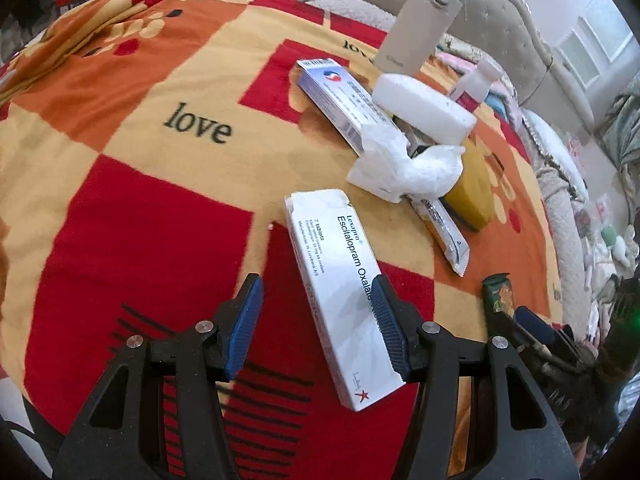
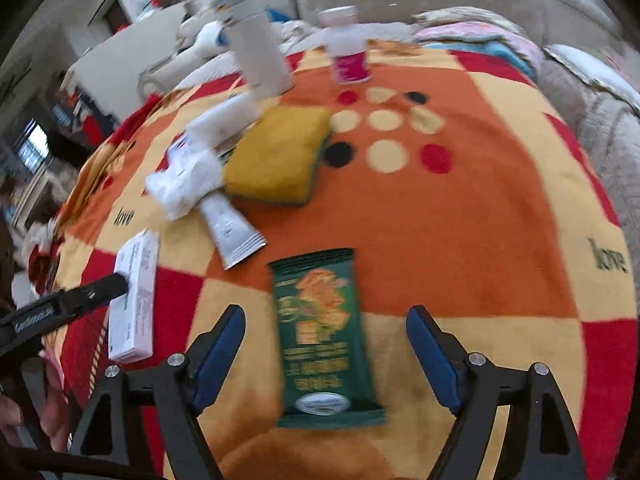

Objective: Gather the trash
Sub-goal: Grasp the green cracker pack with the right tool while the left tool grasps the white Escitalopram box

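A white Lexapro medicine box (image 1: 340, 292) lies on the red, orange and yellow blanket (image 1: 140, 200). My left gripper (image 1: 318, 300) is open, its jaws on either side of the box's near half; the right pad touches the box's edge. The box also shows in the right wrist view (image 2: 134, 304) with the left gripper's finger against it. A green snack wrapper (image 2: 322, 340) lies flat between the jaws of my open right gripper (image 2: 326, 336). A crumpled white tissue (image 1: 404, 164), a blue-and-white box (image 1: 344, 100) and a flattened white tube (image 2: 230, 228) lie further off.
A yellow sponge with a green underside (image 2: 280, 156), a white foam block (image 1: 424, 106), a tall beige flask (image 1: 420, 24) and a small bottle with a pink label (image 2: 350, 50) stand beyond the trash. A padded beige headboard (image 1: 520, 40) rises behind the blanket.
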Demonstrator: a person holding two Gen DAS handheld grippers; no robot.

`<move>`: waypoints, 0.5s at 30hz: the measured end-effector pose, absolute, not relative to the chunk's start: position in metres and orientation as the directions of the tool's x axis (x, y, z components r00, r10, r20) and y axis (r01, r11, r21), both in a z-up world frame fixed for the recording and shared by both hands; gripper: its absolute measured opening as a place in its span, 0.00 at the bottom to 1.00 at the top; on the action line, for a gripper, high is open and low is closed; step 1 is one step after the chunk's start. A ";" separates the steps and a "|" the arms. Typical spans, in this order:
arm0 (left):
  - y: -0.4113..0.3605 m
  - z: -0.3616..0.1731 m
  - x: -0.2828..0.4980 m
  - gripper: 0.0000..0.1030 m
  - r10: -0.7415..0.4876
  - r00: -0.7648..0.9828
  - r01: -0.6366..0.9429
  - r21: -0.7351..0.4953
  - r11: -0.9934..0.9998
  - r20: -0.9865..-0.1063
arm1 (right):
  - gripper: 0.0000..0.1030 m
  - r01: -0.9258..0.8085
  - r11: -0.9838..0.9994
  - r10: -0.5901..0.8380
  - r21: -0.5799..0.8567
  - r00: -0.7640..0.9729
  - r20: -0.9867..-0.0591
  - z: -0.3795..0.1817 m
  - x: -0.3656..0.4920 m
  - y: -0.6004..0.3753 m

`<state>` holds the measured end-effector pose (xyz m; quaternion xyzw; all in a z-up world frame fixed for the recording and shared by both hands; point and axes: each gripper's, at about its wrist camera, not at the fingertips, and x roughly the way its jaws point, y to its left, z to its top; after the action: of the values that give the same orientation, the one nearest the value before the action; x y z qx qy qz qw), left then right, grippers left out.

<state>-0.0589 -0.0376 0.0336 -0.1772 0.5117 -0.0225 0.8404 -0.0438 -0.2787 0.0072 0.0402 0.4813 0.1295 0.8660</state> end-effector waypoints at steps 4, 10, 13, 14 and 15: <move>-0.047 0.030 -0.053 0.58 -0.214 0.481 -0.144 -0.317 0.937 -0.850 | 0.78 -0.207 0.971 0.211 0.117 0.526 -0.824 0.002 -0.047 -0.270; -0.065 0.027 -0.048 0.64 -0.152 0.500 -0.107 -0.234 0.966 -0.852 | 0.79 -0.220 0.972 0.194 0.084 0.545 -0.816 -0.001 -0.048 -0.271; -0.074 0.025 -0.051 0.64 -0.107 0.503 -0.052 -0.153 0.987 -0.857 | 0.78 -0.218 0.975 0.170 0.054 0.561 -0.810 -0.002 -0.049 -0.268; -0.076 0.024 -0.053 0.64 -0.100 0.506 -0.038 -0.138 0.990 -0.857 | 0.74 -0.217 0.975 0.156 0.035 0.569 -0.807 -0.003 -0.049 -0.267; -0.076 0.023 -0.055 0.64 -0.095 0.512 -0.026 -0.125 0.992 -0.854 | 0.67 -0.217 0.976 0.136 0.007 0.582 -0.802 -0.003 -0.050 -0.265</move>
<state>-0.0550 -0.0763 0.0232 -0.0611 0.4938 -0.0197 0.8672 -0.0500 -0.2650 -0.0027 -0.0457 0.4464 0.0993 0.8882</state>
